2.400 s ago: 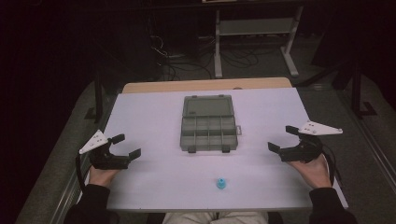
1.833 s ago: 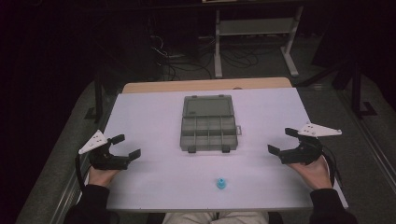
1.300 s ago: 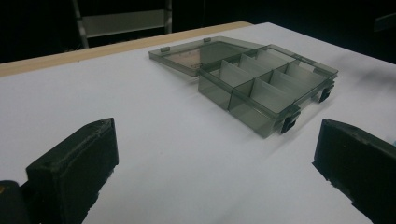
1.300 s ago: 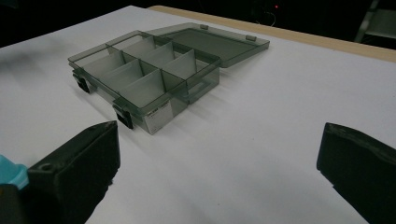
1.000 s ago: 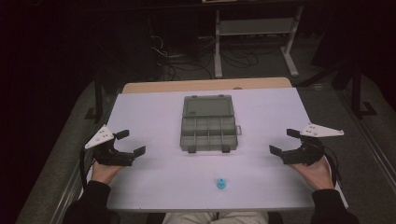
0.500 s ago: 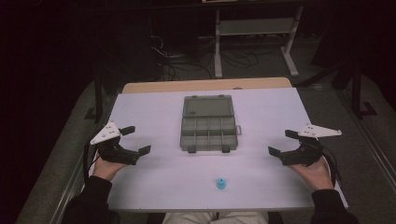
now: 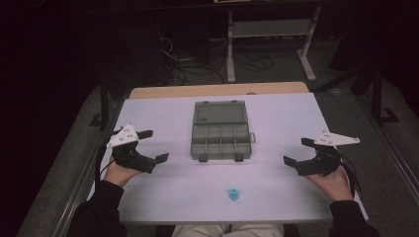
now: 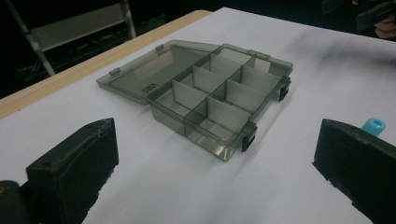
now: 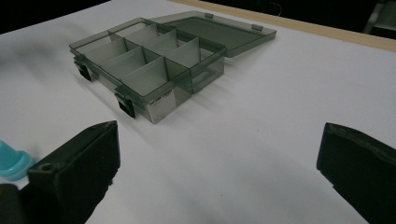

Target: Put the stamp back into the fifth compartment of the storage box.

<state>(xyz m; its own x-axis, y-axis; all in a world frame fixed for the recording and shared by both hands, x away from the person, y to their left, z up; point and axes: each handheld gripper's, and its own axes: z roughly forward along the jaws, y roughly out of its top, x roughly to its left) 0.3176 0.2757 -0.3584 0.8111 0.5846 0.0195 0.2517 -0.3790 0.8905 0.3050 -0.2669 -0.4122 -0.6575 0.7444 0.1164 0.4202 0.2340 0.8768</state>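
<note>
My left tongs (image 7: 150,145) have drifted right, both pairs wide; I'd approach the blue cap (image 7: 233,194) low, squarely.

White-topped table (image 7: 276,197) with a wooden far edge (image 7: 217,91), a dim room behind, grey metal stand (image 7: 269,29) and tangled black cables (image 7: 183,64) on dark floor
</note>
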